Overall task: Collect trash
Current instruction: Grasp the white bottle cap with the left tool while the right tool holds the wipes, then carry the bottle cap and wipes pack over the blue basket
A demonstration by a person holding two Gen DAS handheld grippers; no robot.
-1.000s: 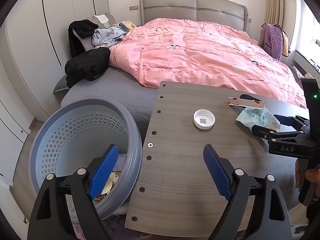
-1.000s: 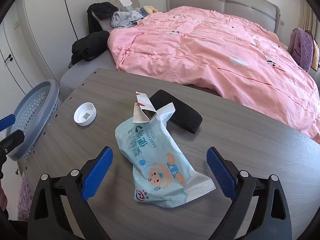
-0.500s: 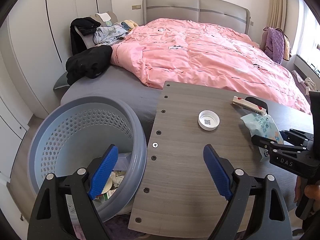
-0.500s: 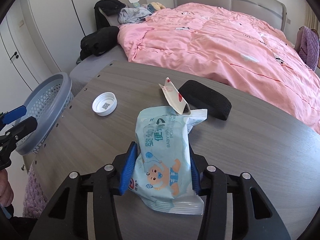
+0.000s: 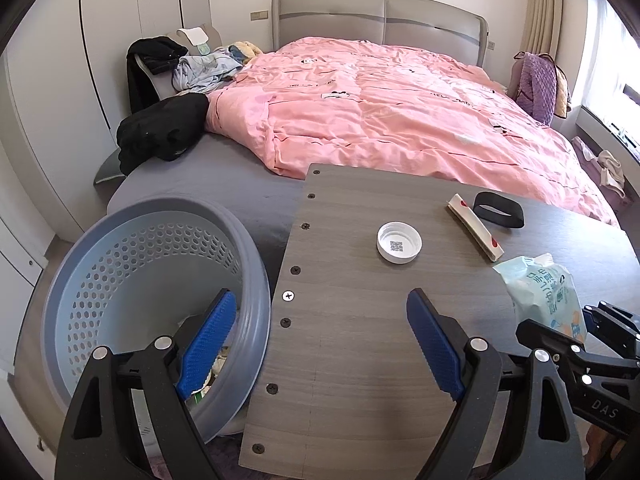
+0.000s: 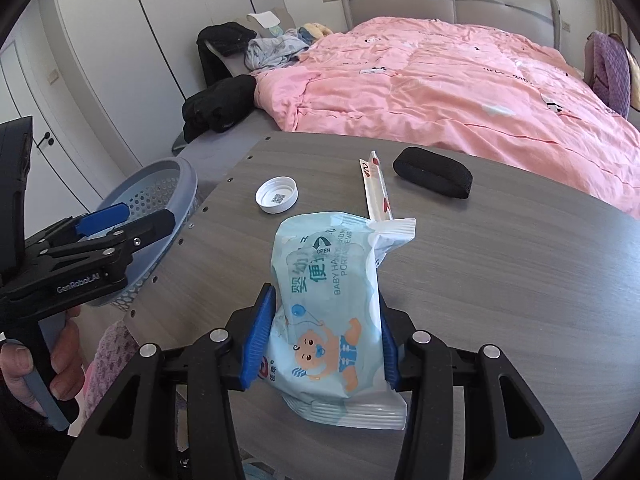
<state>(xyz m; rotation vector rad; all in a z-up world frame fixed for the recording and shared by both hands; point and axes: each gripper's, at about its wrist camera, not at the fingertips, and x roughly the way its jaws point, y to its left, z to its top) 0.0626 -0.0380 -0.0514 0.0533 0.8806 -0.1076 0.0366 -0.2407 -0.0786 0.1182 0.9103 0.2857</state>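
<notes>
At the bottom centre of the right wrist view, the right gripper (image 6: 318,340) has its 2 blue pads pressed against the sides of a pale blue wipes packet (image 6: 332,316) (a cartoon baby is printed on it), pinching it just over the grey wooden table (image 6: 500,280). In the left wrist view the left gripper (image 5: 320,344) fills the bottom of the frame, jaws spread wide with nothing between them, 1 pad over the table and the other over the blue perforated basket (image 5: 64,280) at lower left. Farther up the table lie a white bottle cap (image 6: 277,195), a folded white wrapper (image 6: 376,188) and a black band (image 6: 433,179). Beyond, a pink quilt (image 6: 440,88) covers the bed.
</notes>
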